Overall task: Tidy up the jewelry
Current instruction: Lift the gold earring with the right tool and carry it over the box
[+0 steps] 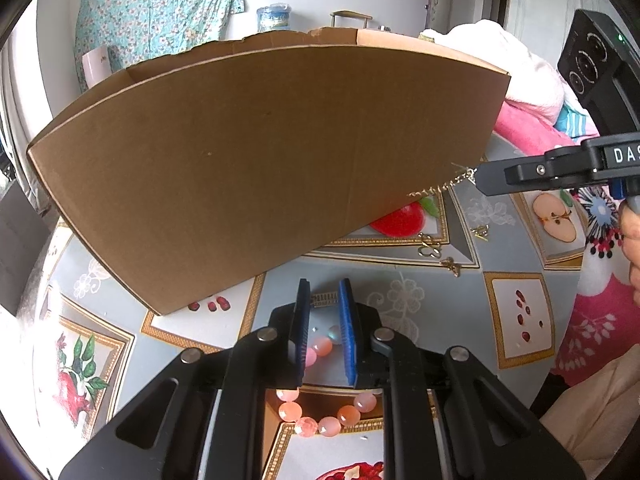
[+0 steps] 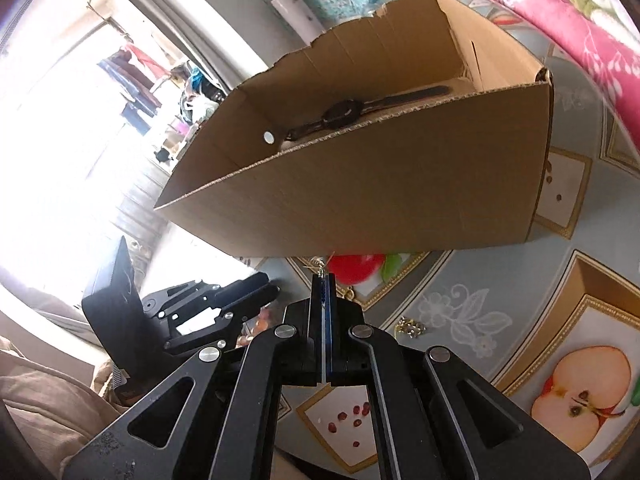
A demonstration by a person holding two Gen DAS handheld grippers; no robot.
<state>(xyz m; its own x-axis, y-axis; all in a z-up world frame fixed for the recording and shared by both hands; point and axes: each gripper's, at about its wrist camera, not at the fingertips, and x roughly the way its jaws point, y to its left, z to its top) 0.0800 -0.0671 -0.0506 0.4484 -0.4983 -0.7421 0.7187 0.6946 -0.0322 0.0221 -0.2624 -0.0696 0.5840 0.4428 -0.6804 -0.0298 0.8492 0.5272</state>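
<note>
Beside the box (image 2: 360,184), right tongs (image 2: 325,280) pinch a light, limp, snag-prone chain (image 1: 444,186) by its end. Left tongs (image 1: 325,304) clamp slippery beads (image 1: 320,346) mid-strand.

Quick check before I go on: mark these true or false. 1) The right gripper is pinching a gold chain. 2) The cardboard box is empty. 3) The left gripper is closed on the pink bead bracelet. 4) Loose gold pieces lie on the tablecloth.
1) True: the right gripper is shut on the gold chain.
2) False: a black watch lies inside the cardboard box.
3) True: the left gripper grips the pink bead bracelet.
4) True: small gold pieces lie on the tablecloth.
</note>
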